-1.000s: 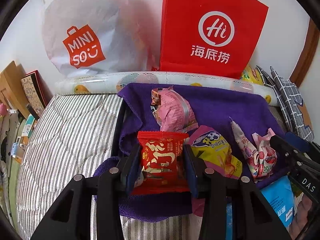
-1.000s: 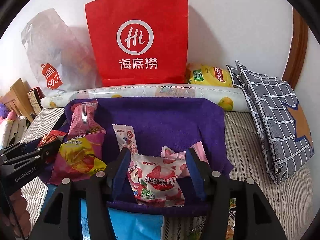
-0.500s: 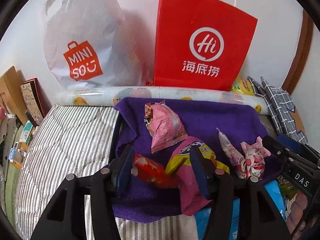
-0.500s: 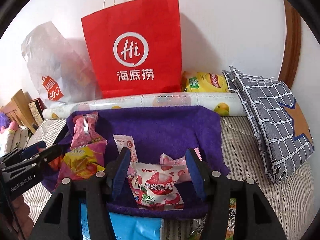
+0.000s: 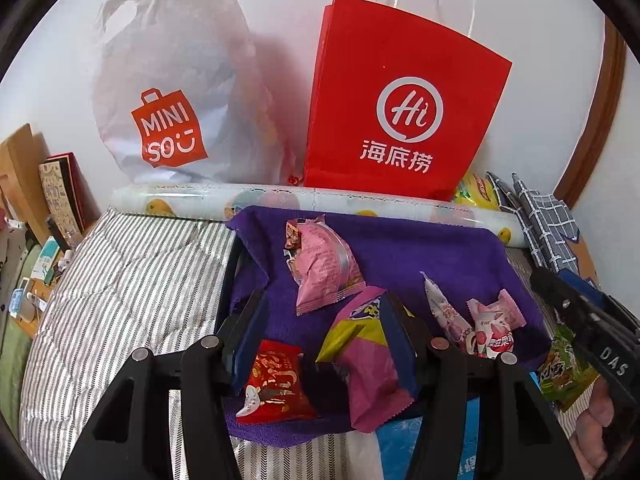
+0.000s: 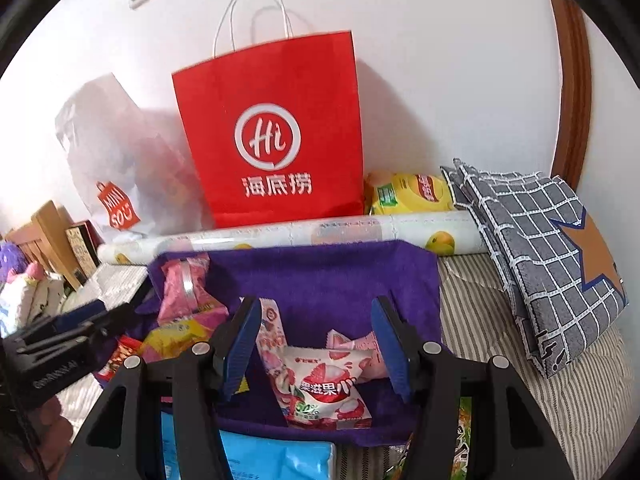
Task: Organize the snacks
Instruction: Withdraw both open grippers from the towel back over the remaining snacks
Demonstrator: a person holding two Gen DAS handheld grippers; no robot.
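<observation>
A: Colours, pls?
B: My view: purple towel (image 5: 420, 256); red packet (image 5: 276, 384) w/ gold print; pink packet (image 5: 324, 268); pink-yellow packet (image 5: 360, 344); white-pink lychee pack (image 6: 324, 392).
A: Backdrop?
B: Red paper bag (image 5: 400, 96) w/ white logo; white plastic bag (image 5: 172, 92) w/ orange-red logo; grey-white striped quilt (image 5: 120, 280); grey grid pillow (image 6: 552, 252) w/ brown star; my gripper pads (image 6: 240, 344) blue, frame black.
</observation>
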